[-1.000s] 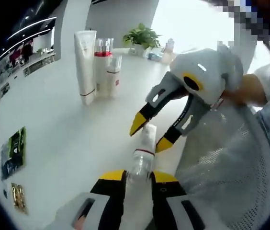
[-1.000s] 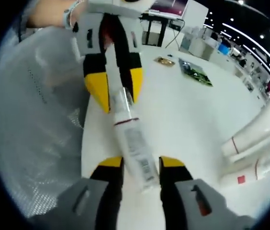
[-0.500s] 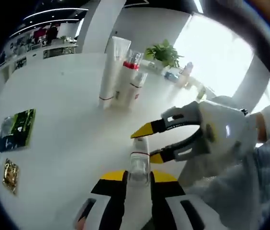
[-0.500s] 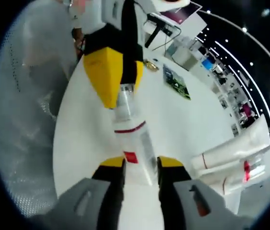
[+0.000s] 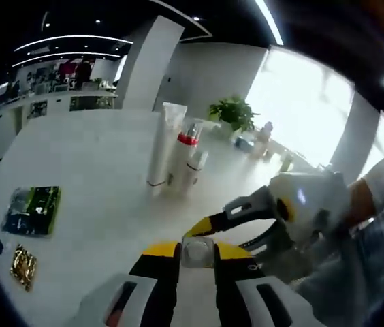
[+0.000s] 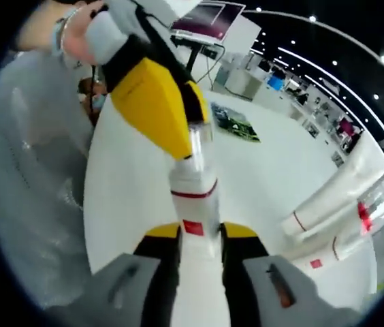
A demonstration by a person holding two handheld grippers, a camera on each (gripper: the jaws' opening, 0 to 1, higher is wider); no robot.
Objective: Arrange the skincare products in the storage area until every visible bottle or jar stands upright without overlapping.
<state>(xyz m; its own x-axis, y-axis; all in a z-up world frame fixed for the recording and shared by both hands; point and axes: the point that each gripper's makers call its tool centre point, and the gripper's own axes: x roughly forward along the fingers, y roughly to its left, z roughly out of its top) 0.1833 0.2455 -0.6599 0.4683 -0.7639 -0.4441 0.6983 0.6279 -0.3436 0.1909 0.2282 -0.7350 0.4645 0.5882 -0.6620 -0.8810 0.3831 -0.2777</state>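
I am holding one small white bottle with a red band and a clear cap (image 6: 195, 204) between both tools. My right gripper (image 6: 199, 235) is closing its yellow-tipped jaws on the bottle's white body, with the red square label sitting just between them. My left gripper (image 5: 197, 253) is pinching the clear cap end (image 5: 197, 251), its jaws drawn in to a narrow gap around it; in the right gripper view that same left gripper is coming in from above and covering the cap with its yellow tip.

The bottle is hanging over the near edge of the round white table (image 5: 97, 204), well short of the standing group. That group is a tall white tube with a thin red line near its base (image 5: 163, 144), with a clear-capped bottle with a red collar (image 5: 184, 155) and a shorter white bottle (image 5: 195, 172) just beside it, all upright and close together.

To the far side of the tube from my hands, a green and dark flat packet (image 5: 31, 210) and a small gold sachet (image 5: 22, 266) are lying flat on the table. Behind the tube a green potted plant (image 5: 232, 112) is standing. Pale mesh-like fabric (image 6: 35, 204) is crowding the table edge beside the bottle, though I can't quite make out what it is.
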